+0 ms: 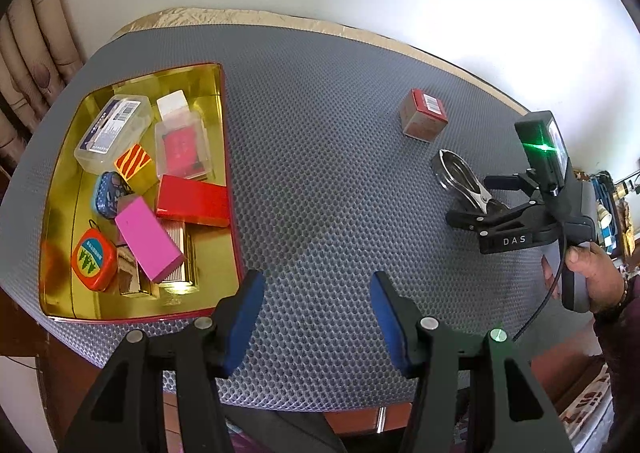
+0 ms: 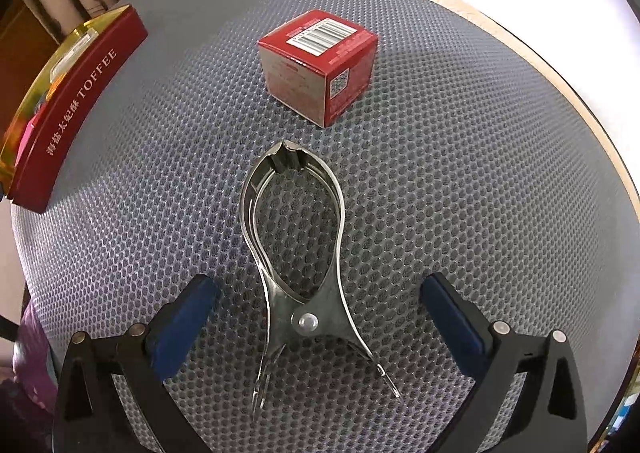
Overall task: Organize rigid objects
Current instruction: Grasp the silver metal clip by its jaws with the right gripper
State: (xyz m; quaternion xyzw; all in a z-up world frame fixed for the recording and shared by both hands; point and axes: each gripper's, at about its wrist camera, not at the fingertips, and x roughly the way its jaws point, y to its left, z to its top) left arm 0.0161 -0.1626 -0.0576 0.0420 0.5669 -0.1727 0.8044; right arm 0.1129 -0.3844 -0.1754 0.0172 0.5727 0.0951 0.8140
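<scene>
Right gripper [image 2: 320,325] wide open, pads either side of shiny metal clamp [image 2: 296,253], not squeezing; clamp's length points at red box [image 2: 320,65]; handle ends partly hidden.

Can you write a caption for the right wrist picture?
Open hand-held gripper straddling a metal clamp, red box beyond.

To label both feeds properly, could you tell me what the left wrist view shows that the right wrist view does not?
Only the left wrist view shows the tin's contents, such as the pink block and orange tape measure, plus the open left gripper and the hand holding the right one.

Only the right wrist view shows the tin's TOFFEE lettering.

Both show the metal clamp, the red box, the grey mat and the open right gripper.
</scene>
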